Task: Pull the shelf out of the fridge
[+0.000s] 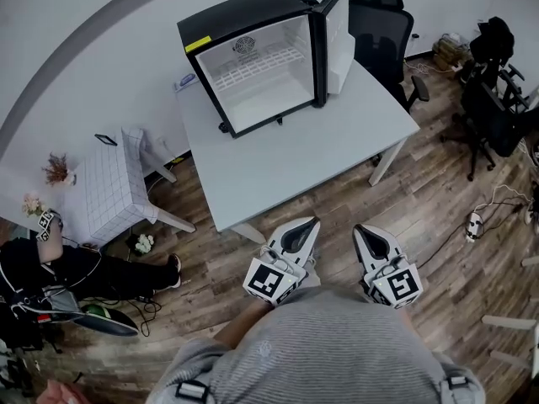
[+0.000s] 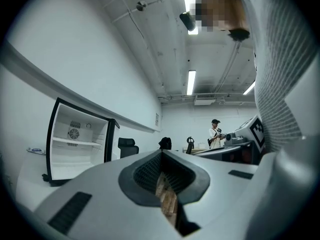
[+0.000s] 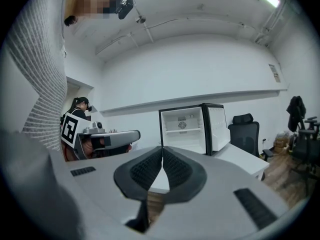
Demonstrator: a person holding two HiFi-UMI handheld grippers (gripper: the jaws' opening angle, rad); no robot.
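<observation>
The shelf point(image 1: 253, 64) sits about halfway up inside the fridge point(image 1: 240, 13), a white wire rack lying flat. Its long axis runs across the cabinet's width, and its front edge faces the opening. The door point(image 1: 338, 36) stands swung out on the right side, so nothing blocks the front. The fridge is at the far end of the table point(image 1: 295, 158), well apart from both your tools.

Your left gripper point(image 1: 305, 232) and right gripper point(image 1: 367, 241) hang close to your body at the table's near edge. Both have their jaws pressed together with nothing between them.

From there the shelf lies straight ahead and somewhat to your left. The left gripper is probably slightly nearer, and the door is out of its path. You'd need to part its jaws before reaching that front edge.
</observation>
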